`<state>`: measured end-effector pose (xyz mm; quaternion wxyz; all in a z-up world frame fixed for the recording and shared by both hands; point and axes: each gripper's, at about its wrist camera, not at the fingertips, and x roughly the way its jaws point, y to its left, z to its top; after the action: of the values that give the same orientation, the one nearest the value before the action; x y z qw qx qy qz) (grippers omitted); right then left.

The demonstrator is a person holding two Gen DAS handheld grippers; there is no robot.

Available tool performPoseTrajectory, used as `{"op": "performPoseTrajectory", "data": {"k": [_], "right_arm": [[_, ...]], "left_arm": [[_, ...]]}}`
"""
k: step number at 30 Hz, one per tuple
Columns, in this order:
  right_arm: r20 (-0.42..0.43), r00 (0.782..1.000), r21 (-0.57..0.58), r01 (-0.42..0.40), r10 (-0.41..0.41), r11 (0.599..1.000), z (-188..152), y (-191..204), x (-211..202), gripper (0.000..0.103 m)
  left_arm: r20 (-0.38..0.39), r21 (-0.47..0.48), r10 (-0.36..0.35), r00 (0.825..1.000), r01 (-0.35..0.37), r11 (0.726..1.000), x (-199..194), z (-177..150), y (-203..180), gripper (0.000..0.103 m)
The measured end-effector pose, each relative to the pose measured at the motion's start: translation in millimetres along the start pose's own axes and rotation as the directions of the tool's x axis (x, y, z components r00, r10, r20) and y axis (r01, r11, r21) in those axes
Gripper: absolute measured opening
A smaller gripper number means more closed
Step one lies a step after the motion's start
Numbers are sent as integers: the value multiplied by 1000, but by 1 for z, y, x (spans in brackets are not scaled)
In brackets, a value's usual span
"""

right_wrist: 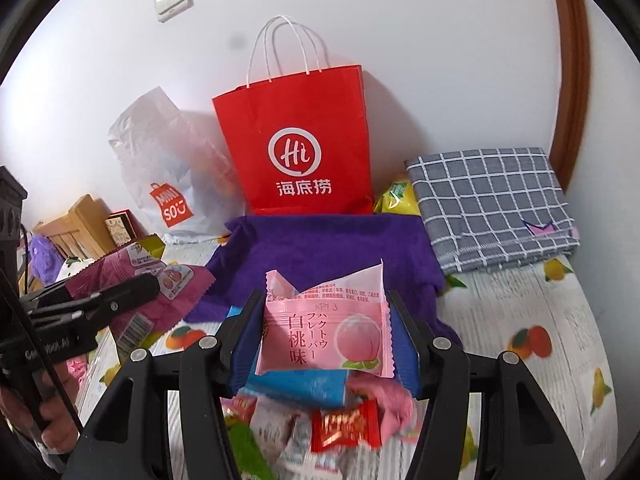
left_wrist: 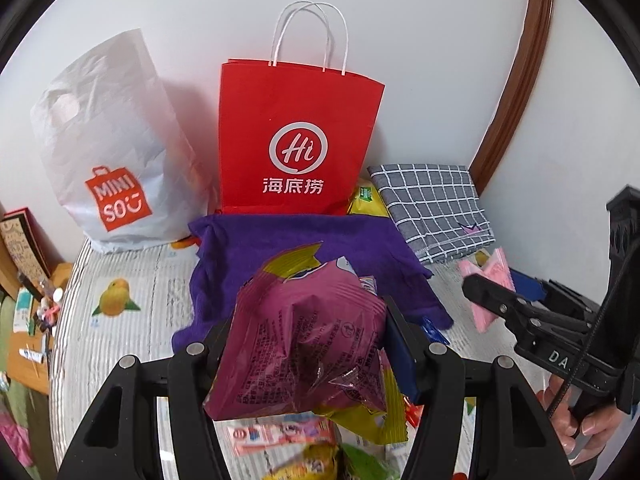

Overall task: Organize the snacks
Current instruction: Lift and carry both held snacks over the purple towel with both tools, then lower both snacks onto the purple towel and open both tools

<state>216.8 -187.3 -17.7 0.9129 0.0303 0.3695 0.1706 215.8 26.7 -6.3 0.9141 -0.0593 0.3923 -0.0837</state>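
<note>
1. Snacks in hand: a magenta snack bag [left_wrist: 304, 340] is clamped between the fingers of the left gripper [left_wrist: 308, 336], and a pink peach-bar packet [right_wrist: 324, 332] is clamped between the fingers of the right gripper [right_wrist: 324, 336]. Both pairs of fingers are closed partway on soft wrappers, neither wide nor fully narrow.

2. Below and behind the fingertips of each gripper lie the loose snacks [right_wrist: 344, 424], among them a red candy and a blue wrapper, on the fruit-print cover [right_wrist: 540, 344].

3. Ahead of the fingertips lies a purple cloth [left_wrist: 312, 248]; beyond it stands the red paper bag [left_wrist: 298, 140], upright against the wall with its mouth up. To the left of it sits the white plastic bag [left_wrist: 108, 140]; to the right lies a folded grey checked cloth [left_wrist: 432, 208].

4. Judged step: both packets are being carried toward a bag; which bag cannot be told.

5. Risks:
 a. The magenta bag is gripped at a crumpled part, with much of it hanging below the fingers; it may slip or snag the loose snacks.
 b. The peach packet is thin and slick, so it may slide out if the grip tilts.
 c. The red bag is light and tall; a nudge on its rim or handles could tip it.
 d. The two grippers work side by side and may collide at one narrow bag mouth.
</note>
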Motion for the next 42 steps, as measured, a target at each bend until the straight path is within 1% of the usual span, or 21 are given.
{"op": "performPoseTrajectory", "data": {"k": [2, 7, 10, 12, 15, 19, 23, 27, 31, 35, 42], "right_arm": [[3, 1000, -9, -1, 1, 1000, 7, -1, 9, 58], [2, 1000, -32, 2, -2, 999, 24, -4, 30, 58], [3, 1000, -53, 26, -25, 998, 34, -7, 44, 58], [-1, 1000, -54, 19, -19, 998, 39, -10, 51, 58], [-14, 1000, -39, -1, 0, 999, 48, -18, 65, 58], [-9, 1000, -40, 15, -16, 999, 61, -23, 78, 58], [-4, 1000, -52, 13, -13, 999, 70, -24, 91, 58], [-12, 1000, -67, 8, -9, 998, 72, -27, 109, 58], [-69, 997, -66, 20, -25, 998, 68, -39, 138, 58], [-89, 994, -90, 50, -58, 995, 62, -50, 153, 58], [-158, 985, -80, 59, -71, 995, 53, -68, 179, 58]], "left_arm": [[-5, 10, 3, 1000, -3, 1000, 9, 6, -1, 59], [-4, 37, 41, 999, -41, 998, 25, 22, 0, 59], [-9, 30, 52, 999, -52, 998, 34, 30, 7, 59], [-14, 26, 63, 998, -63, 998, 42, 36, 12, 59], [-26, 29, 72, 997, -71, 997, 52, 41, 16, 59], [-43, 39, 80, 996, -78, 996, 70, 45, 21, 59], [-59, 46, 89, 994, -86, 995, 88, 49, 30, 59], [-84, 53, 104, 991, -100, 994, 106, 51, 38, 59], [-107, 71, 108, 988, -101, 992, 125, 51, 45, 59], [-132, 76, 103, 986, -93, 993, 146, 52, 53, 59], [-177, 85, 101, 979, -87, 993, 176, 49, 60, 59]]}}
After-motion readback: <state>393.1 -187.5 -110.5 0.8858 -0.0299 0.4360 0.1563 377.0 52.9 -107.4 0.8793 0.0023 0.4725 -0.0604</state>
